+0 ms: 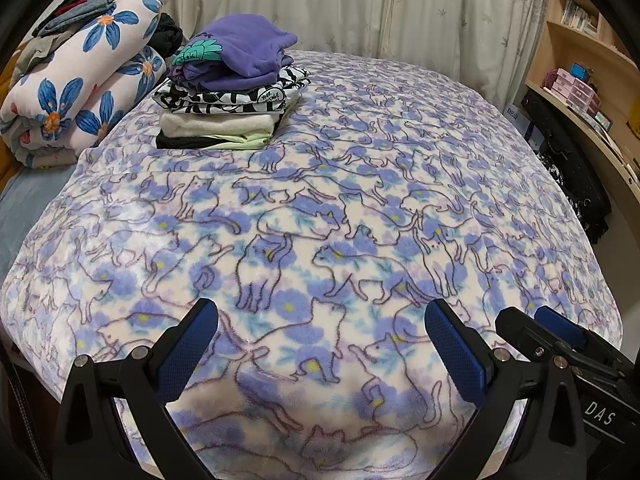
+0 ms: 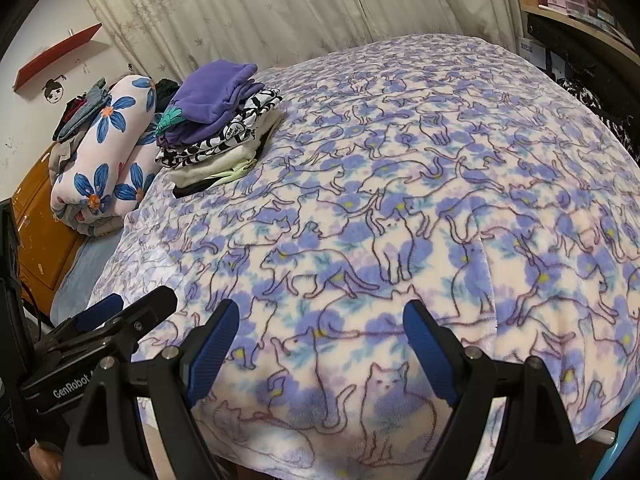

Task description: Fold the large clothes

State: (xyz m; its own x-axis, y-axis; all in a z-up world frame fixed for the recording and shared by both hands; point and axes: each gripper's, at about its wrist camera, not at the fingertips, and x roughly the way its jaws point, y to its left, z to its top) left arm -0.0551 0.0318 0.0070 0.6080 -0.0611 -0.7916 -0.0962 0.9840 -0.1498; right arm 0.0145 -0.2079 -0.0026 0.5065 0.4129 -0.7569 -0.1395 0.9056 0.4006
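A stack of folded clothes [image 1: 228,92] with a purple garment on top sits at the far left of the bed; it also shows in the right wrist view [image 2: 216,124]. A cat-print fleece blanket [image 1: 340,208] covers the bed [image 2: 400,200]. My left gripper [image 1: 322,320] is open and empty above the blanket's near edge. My right gripper [image 2: 320,324] is open and empty beside it; it also shows at the right of the left wrist view [image 1: 560,336]. The left gripper shows at the left of the right wrist view [image 2: 116,312].
A rolled flower-print quilt [image 1: 80,92] with loose clothes on top lies at the far left. Curtains [image 1: 360,4] hang behind the bed. Wooden shelves [image 1: 592,40] and a black bag [image 1: 568,160] stand at the right. An orange cabinet [image 2: 40,232] is at the left.
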